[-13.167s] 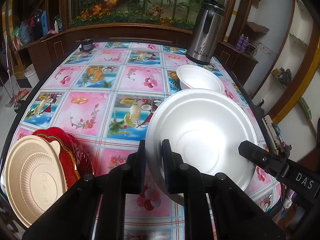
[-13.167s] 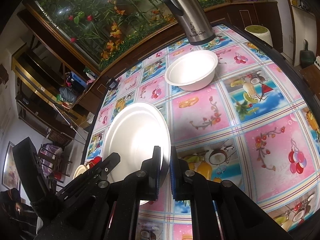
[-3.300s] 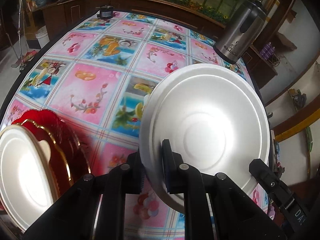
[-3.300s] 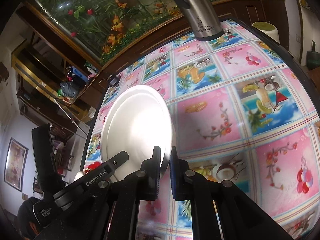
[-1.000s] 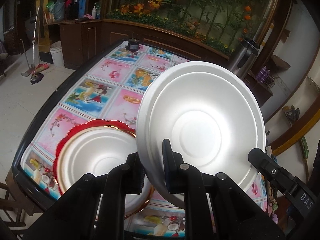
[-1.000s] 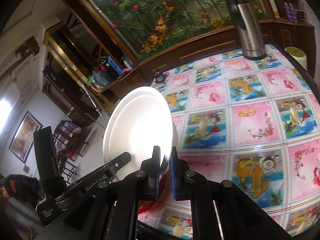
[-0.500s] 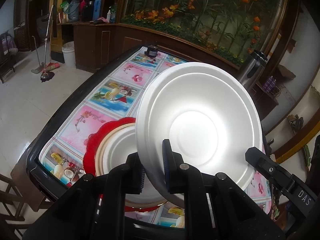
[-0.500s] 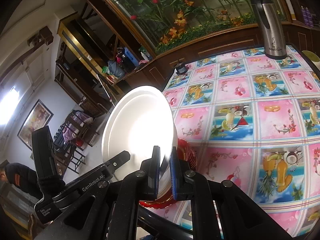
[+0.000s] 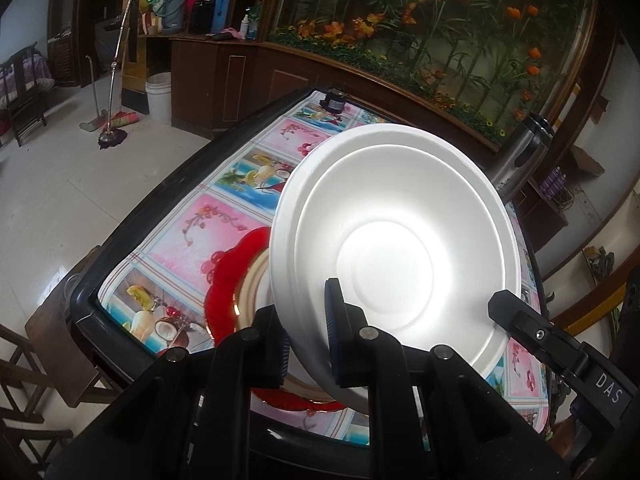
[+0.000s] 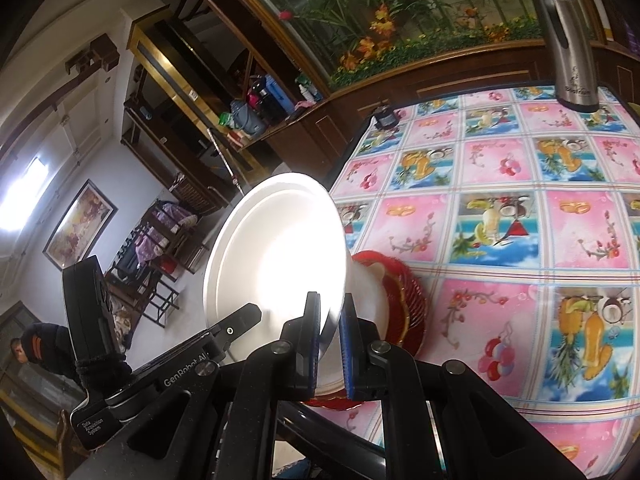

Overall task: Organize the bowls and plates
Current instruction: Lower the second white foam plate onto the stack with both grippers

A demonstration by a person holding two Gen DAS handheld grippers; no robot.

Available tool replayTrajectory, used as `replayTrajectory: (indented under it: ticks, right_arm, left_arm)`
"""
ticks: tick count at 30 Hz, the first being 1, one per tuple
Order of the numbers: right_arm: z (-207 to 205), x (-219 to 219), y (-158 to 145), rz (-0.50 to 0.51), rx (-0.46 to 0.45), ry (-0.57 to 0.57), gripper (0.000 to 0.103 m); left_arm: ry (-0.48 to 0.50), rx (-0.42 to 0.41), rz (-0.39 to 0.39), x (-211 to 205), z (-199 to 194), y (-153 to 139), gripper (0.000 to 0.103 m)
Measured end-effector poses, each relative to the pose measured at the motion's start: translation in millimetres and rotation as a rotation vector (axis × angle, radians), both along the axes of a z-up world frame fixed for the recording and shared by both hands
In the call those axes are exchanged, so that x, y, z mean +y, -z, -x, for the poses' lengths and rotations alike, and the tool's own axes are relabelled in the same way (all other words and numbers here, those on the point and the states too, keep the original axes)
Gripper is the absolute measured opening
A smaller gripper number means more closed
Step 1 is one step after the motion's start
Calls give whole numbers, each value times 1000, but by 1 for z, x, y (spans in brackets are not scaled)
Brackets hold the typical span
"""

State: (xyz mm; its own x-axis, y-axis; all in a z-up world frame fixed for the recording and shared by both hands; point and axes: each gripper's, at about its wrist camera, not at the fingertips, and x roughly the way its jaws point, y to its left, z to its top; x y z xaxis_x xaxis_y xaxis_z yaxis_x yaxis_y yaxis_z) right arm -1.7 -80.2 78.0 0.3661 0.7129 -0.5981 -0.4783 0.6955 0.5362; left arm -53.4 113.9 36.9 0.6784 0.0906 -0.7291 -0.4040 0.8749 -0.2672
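Left wrist view: the left claw (image 9: 306, 336) is clamped on the near rim of a white plate (image 9: 394, 248), which has travelled across the bench (image 9: 224, 224) and now hangs tilted over the red plate stack (image 9: 236, 276) at eight o'clock. Right wrist view: the right claw (image 10: 330, 344) pinches the same plate's rim at six o'clock, the stack just beyond at three o'clock, so lowering it on looks next.

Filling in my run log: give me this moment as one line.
left hand-held gripper: shut on white bowl | right hand-held gripper: shut on same bowl | bowl: tilted, above red plate stack | table edge near
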Motion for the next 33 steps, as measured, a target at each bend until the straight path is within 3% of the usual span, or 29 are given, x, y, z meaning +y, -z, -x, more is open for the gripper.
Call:
replayTrajectory:
  ticks: [33]
  right_arm:
    - [-1, 18, 1, 12, 4, -49, 9]
  left_arm:
    - [-6, -1, 19, 11, 3, -5, 13]
